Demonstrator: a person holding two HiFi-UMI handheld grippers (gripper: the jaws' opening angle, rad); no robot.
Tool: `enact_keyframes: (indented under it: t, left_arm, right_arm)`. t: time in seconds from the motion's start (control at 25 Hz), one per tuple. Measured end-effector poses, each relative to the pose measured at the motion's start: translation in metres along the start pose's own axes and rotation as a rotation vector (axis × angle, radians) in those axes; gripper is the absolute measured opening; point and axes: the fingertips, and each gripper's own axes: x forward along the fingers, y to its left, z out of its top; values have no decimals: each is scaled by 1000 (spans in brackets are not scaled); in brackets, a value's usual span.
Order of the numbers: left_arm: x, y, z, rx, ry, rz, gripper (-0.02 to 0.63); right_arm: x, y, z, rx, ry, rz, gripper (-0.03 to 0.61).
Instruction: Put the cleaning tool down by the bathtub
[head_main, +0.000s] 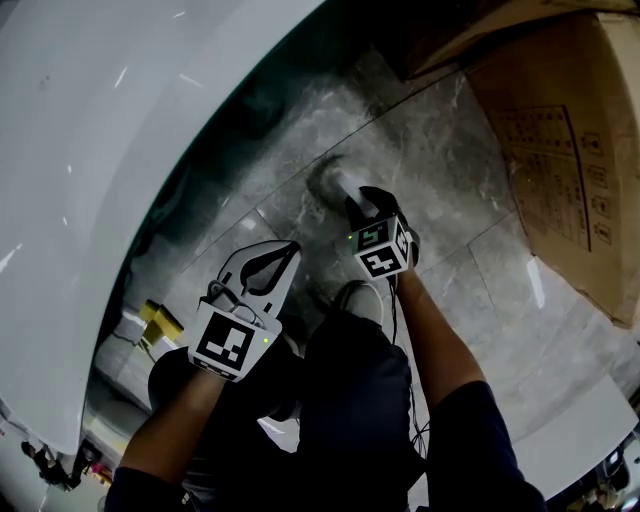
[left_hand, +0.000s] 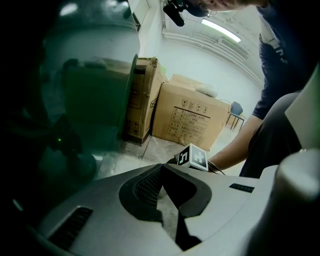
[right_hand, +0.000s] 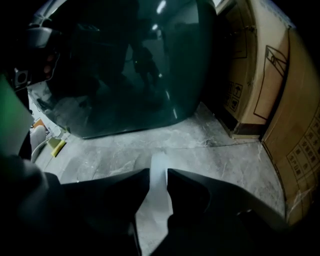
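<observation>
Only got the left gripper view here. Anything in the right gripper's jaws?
Observer: Yes, a pale whitish tool handle sits between the jaws of the right gripper, touching both.
Operator: Where's its working end?
Observer: The head view shows a blurred grey round end just beyond those jaws, low over the grey marble floor; contact unclear.
Operator: Near the tub?
Observer: Yes, the side of the glossy white bathtub curves right beside it, to its left in the head view.

Grey marble floor (head_main: 450, 170): the cleaning tool (head_main: 330, 180) has its head down on it, bathtub (head_main: 120, 150) just beside, cardboard boxes (head_main: 570, 150) opposite.
</observation>
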Motion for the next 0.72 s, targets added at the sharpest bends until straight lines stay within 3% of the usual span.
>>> enact_keyframes:
  t: [0.2, 0.52, 0.72]
  left_arm:
    - [0, -1, 2, 0, -4, -7, 29]
    - [-15, -10, 18, -15, -11, -14, 29]
    - [-40, -22, 49, -14, -19, -12, 29]
  right_arm:
    - [-5, 7, -2, 4, 3, 12, 203]
    - [-48, 6, 22, 25, -35, 20, 204]
    - [-104, 7, 50, 43, -58, 21, 203]
